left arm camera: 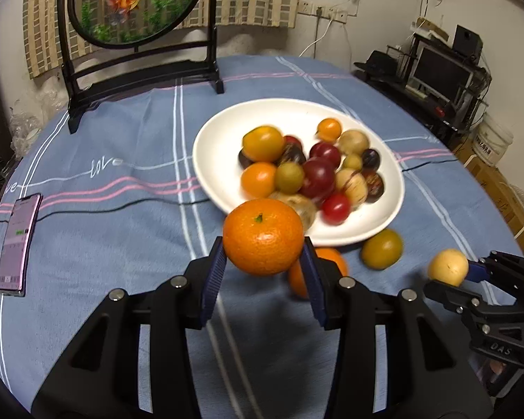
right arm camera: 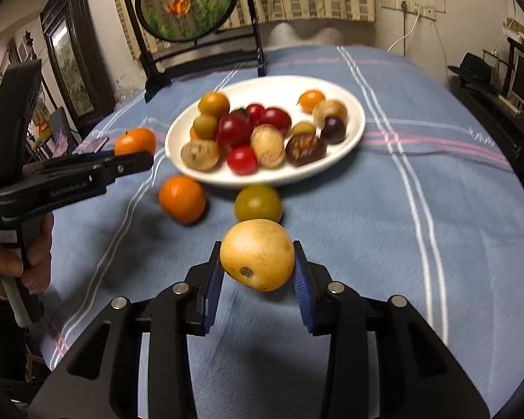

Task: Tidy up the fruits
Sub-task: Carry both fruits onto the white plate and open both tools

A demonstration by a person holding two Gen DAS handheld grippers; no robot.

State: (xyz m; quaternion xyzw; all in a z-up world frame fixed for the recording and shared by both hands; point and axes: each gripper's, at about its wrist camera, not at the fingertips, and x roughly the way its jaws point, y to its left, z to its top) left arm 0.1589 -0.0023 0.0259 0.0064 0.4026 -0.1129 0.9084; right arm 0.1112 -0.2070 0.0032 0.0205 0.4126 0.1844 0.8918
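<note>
Counting it up: we've got two grippers, each clamped on one fruit. Our left gripper (left arm camera: 263,265) pinches a mandarin (left arm camera: 263,236) between its blue pads, lifted off the cloth just in front of the white plate (left arm camera: 220,132). Our right gripper (right arm camera: 258,272) squeezes a pale yellow round fruit (right arm camera: 257,254), also in the air near the plate's front edge. Two more fruits sit loose on the cloth beside the plate: one orange mandarin (right arm camera: 182,199) and one greenish-yellow tomato (right arm camera: 258,203). The plate holds a heap of small fruits, red, dark purple, orange, yellowish and tan (roughly fifteen; blur makes an exact count shaky).

Everything sits on a round table under a blue tablecloth (left arm camera: 115,230) with white and pink stripes. A round goldfish screen (left arm camera: 136,0) on a black stand is at the far edge.

Only the left wrist view shows the phone (left arm camera: 17,244) lying on the cloth; only the right one shows the person's hand (right arm camera: 24,262) on the left gripper's handle.
</note>
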